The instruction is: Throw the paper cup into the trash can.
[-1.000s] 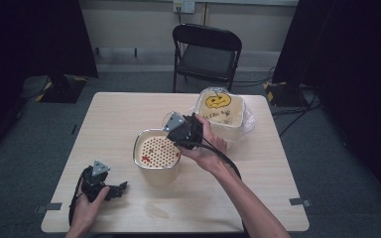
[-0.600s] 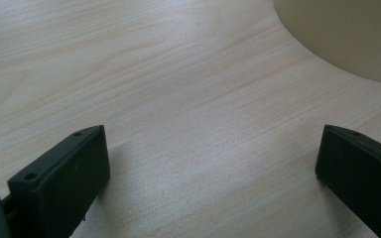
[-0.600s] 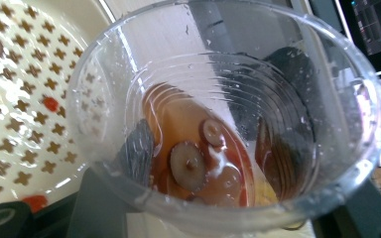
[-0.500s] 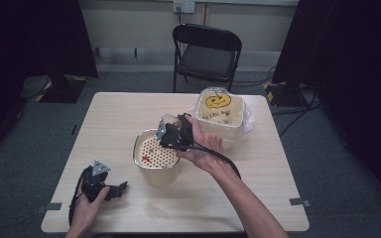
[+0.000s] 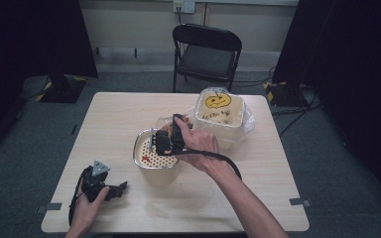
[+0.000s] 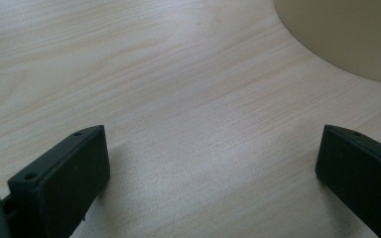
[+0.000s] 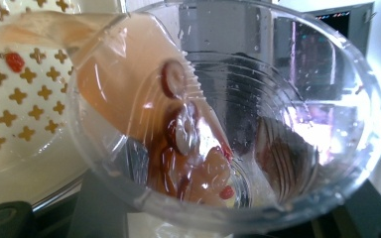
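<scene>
My right gripper (image 5: 161, 142) is shut on a clear plastic cup (image 7: 278, 99) and holds it tipped on its side over a cream strainer bowl (image 5: 151, 159). Amber liquid (image 7: 124, 84) with red fruit pieces (image 7: 173, 79) runs toward the cup's rim, above the bowl's insert with cross-shaped holes (image 7: 25, 99). A few red bits lie on that insert (image 5: 145, 159). My left gripper (image 5: 118, 190) rests on the table near the front left corner, open, with bare wood between its jaws (image 6: 213, 173). The bowl's side (image 6: 347, 34) shows in the left gripper view.
A cream tub with a yellow pumpkin face (image 5: 218, 106) stands behind and to the right of the bowl, on clear plastic wrap. A black folding chair (image 5: 206, 54) stands beyond the table's far edge. The light wooden table (image 5: 278, 188) has bare room at front and right.
My right hand has carried the cup left and down, over the strainer bowl, and tipped it further. The left gripper has not moved.
</scene>
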The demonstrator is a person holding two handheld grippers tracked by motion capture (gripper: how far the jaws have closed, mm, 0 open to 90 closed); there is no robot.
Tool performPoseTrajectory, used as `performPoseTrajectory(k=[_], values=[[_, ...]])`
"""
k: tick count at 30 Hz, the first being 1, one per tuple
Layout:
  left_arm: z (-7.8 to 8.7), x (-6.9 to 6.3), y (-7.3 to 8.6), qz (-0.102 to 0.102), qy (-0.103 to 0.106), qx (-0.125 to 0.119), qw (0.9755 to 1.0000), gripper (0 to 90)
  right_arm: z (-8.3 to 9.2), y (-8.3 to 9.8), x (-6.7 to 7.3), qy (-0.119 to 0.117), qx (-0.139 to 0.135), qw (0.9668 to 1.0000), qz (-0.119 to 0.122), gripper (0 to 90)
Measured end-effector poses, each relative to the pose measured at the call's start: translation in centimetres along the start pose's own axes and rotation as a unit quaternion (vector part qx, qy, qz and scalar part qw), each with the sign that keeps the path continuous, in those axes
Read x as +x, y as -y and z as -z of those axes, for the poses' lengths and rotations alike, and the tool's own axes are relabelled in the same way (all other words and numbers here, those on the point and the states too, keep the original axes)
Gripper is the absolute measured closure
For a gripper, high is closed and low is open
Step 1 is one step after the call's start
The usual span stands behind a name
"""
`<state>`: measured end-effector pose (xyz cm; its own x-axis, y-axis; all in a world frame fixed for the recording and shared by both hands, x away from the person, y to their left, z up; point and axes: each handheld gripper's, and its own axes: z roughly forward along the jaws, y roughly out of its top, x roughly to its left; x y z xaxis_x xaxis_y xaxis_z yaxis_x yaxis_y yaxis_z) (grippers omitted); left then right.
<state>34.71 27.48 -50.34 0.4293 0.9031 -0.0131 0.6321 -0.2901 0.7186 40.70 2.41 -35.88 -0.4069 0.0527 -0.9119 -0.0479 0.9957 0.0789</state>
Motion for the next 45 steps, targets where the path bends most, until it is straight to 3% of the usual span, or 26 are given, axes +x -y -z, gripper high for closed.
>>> performPoseTrajectory(k=[12, 15, 16, 17, 22, 23, 24, 25, 27, 28, 29, 30, 31, 33, 34, 35, 36, 37, 40, 41, 42, 43, 44, 45], values=[[0.0, 0.0, 0.0, 0.0, 0.0, 0.0, 1.0, 0.0, 0.0, -0.5, 0.6, 0.039, 0.011, 0.997, 0.065, 45.2], [0.0, 0.0, 0.0, 0.0, 0.0, 0.0, 1.0, 0.0, -0.1, -0.6, 1.0, 0.061, 0.014, 0.9925, 0.105, 45.2], [0.0, 0.0, 0.0, 0.0, 0.0, 0.0, 1.0, 0.0, -0.1, -0.6, 1.0, 0.061, 0.014, 0.9925, 0.105, 45.2], [0.0, 0.0, 0.0, 0.0, 0.0, 0.0, 1.0, 0.0, -0.1, -0.7, 1.2, 0.069, 0.015, 0.9899, 0.123, 45.2], [0.0, 0.0, 0.0, 0.0, 0.0, 0.0, 1.0, 0.0, -0.1, -0.7, 1.4, 0.097, 0.02, 0.9828, 0.156, 45.3], [0.0, 0.0, 0.0, 0.0, 0.0, 0.0, 1.0, 0.0, -0.1, -0.7, 1.4, 0.097, 0.02, 0.9828, 0.156, 45.3], [0.0, 0.0, 0.0, 0.0, 0.0, 0.0, 1.0, 0.0, -0.2, -0.7, 1.5, 0.105, 0.024, 0.9806, 0.164, 45.3], [0.0, 0.0, 0.0, 0.0, 0.0, 0.0, 1.0, 0.0, -0.2, -0.6, 1.7, 0.119, 0.031, 0.9749, 0.185, 45.3], [0.0, 0.0, 0.0, 0.0, 0.0, 0.0, 1.0, 0.0, -0.2, -0.6, 1.9, 0.134, 0.038, 0.9684, 0.207, 45.5], [0.0, 0.0, 0.0, 0.0, 0.0, 0.0, 1.0, 0.0, -0.3, -0.5, 2.0, 0.143, 0.039, 0.9652, 0.215, 45.6], [0.0, 0.0, 0.0, 0.0, 0.0, 0.0, 1.0, 0.0, -0.3, -0.5, 2.0, 0.143, 0.039, 0.9652, 0.215, 45.6], [0.0, 0.0, 0.0, 0.0, 0.0, 0.0, 1.0, 0.0, -0.3, -0.5, 2.1, 0.157, 0.046, 0.96, 0.227, 45.7], [0.0, 0.0, 0.0, 0.0, 0.0, 0.0, 1.0, 0.0, -0.3, -0.5, 2.2, 0.16, 0.049, 0.9574, 0.235, 45.7], [0.0, 0.0, 0.0, 0.0, 0.0, 0.0, 1.0, 0.0, -0.2, -0.5, 2.1, 0.164, 0.05, 0.9543, 0.245, 45.9], [0.0, 0.0, 0.0, 0.0, 0.0, 0.0, 1.0, 0.0, -0.2, -0.5, 2.1, 0.164, 0.05, 0.9543, 0.245, 45.9], [0.0, 0.0, 0.0, 0.0, 0.0, 0.0, 1.0, 0.0, 0.0, -0.6, 2.1, 0.17, 0.054, 0.951, 0.252, 45.9], [0.0, 0.0, 0.0, 0.0, 0.0, 0.0, 1.0, 0.0, 0.0, -0.6, 2.1, 0.17, 0.054, 0.951, 0.252, 45.9], [0.0, 0.0, 0.0, 0.0, 0.0, 0.0, 1.0, 0.0, 0.0, -0.6, 2.1, 0.182, 0.053, 0.9447, 0.268, 46.0], [0.0, 0.0, 0.0, 0.0, 0.0, 0.0, 1.0, 0.0, 0.2, -0.7, 2.0, 0.193, 0.052, 0.9379, 0.283, 46.2], [0.0, 0.0, 0.0, 0.0, 0.0, 0.0, 1.0, 0.0, 0.2, -0.7, 2.0, 0.193, 0.052, 0.9379, 0.283, 46.2], [0.0, 0.0, 0.0, -0.004, 0.0, 0.003, 1.0, 0.0, 0.2, -0.7, 2.4, 0.204, 0.05, 0.9305, 0.3, 46.2], [0.0, 0.0, 0.0, -0.004, 0.0, 0.003, 1.0, 0.0, 0.2, -0.7, 2.6, 0.209, 0.05, 0.9269, 0.308, 46.3], [0.0, 0.0, 0.0, -0.003, 0.0, 0.003, 1.0, 0.0, 0.4, -0.8, 2.8, 0.214, 0.059, 0.9167, 0.332, 46.3], [0.0, 0.0, 0.0, -0.003, 0.0, 0.003, 1.0, 0.0, 0.4, -0.8, 2.8, 0.212, 0.059, 0.9147, 0.339, 46.3]])
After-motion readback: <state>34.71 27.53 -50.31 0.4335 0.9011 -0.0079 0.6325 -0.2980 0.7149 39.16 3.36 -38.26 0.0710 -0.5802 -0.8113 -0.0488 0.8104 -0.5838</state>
